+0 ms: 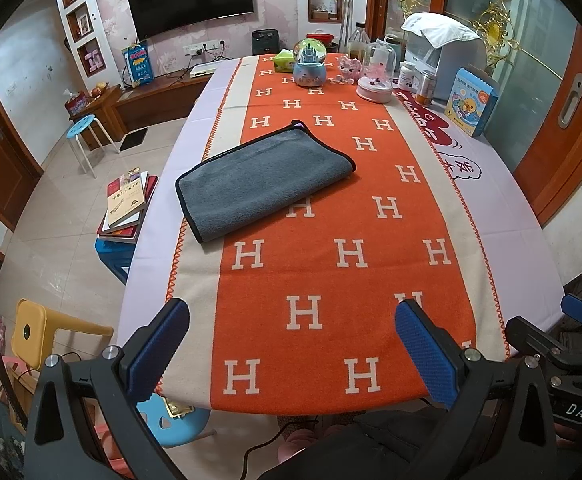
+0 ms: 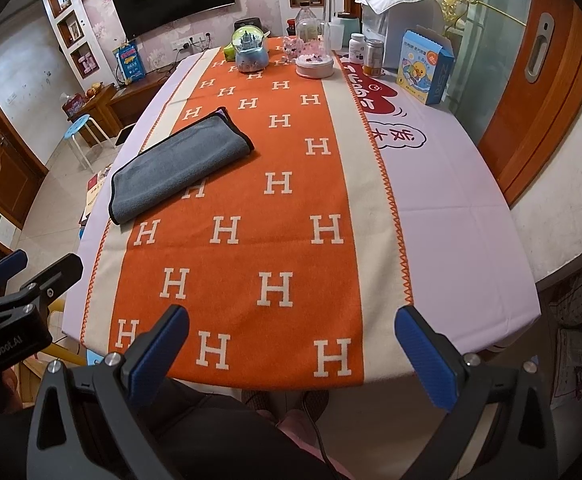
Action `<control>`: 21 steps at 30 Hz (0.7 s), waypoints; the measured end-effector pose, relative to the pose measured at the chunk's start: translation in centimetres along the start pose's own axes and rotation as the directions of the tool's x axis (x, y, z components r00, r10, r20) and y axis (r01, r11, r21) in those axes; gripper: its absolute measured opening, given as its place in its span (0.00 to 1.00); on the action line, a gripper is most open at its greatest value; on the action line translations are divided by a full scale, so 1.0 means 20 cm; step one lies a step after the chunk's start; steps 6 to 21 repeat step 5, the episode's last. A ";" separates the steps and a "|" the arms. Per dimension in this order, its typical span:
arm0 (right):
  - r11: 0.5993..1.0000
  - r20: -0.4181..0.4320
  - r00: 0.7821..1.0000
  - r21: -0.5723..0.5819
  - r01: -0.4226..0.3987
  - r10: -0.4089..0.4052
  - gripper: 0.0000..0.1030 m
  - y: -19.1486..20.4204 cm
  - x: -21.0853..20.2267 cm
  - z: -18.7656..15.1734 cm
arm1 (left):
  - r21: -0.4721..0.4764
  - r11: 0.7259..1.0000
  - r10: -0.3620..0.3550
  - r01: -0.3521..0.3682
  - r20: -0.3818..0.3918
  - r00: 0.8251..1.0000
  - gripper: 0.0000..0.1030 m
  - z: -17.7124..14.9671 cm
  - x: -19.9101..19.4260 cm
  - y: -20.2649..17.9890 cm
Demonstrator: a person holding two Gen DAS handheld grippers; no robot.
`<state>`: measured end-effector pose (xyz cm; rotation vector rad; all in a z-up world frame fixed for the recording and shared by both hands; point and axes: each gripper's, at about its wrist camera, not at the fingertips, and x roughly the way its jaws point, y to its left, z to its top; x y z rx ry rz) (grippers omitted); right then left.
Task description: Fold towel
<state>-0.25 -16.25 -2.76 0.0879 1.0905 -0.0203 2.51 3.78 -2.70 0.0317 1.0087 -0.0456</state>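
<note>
Two grippers, left gripper (image 1: 293,354) and right gripper (image 2: 293,354), jaws apart, empty, held back at the desk's (image 2: 451,216) near edge. Mid-desk, left side: grey towel (image 1: 265,178), doubled over, flat on orange cloth (image 1: 331,272); likely folded already. Far end: ornaments, bottles.

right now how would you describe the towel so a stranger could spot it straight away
Find the long table covered by an orange runner patterned with white H letters. On the runner's left side, before the ornaments at the far end, lies the grey towel, folded flat. It is the only plain grey, black-edged cloth there.
</note>
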 end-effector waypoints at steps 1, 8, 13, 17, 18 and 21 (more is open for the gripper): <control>1.000 0.000 1.000 0.000 0.000 0.000 1.00 0.00 0.00 0.00 | 0.000 1.000 -0.001 0.001 0.000 1.000 0.99 0.00 0.00 0.00; 1.000 -0.001 1.000 0.002 -0.001 0.001 1.00 0.00 0.00 0.00 | 0.001 1.000 0.003 -0.003 0.001 1.000 0.99 0.00 0.00 0.00; 1.000 -0.001 1.000 0.002 -0.001 0.001 1.00 0.00 0.00 0.00 | 0.001 1.000 0.003 -0.003 0.001 1.000 0.99 0.00 0.00 0.00; 1.000 -0.001 1.000 0.002 -0.001 0.001 1.00 0.00 0.00 0.00 | 0.001 1.000 0.003 -0.003 0.001 1.000 0.99 0.00 0.00 0.00; 1.000 -0.001 1.000 0.002 -0.001 0.001 1.00 0.00 0.00 0.00 | 0.001 1.000 0.003 -0.003 0.001 1.000 0.99 0.00 0.00 0.00; 1.000 -0.001 1.000 0.002 -0.001 0.001 1.00 0.00 0.00 0.00 | 0.001 1.000 0.003 -0.003 0.001 1.000 0.99 0.00 0.00 0.00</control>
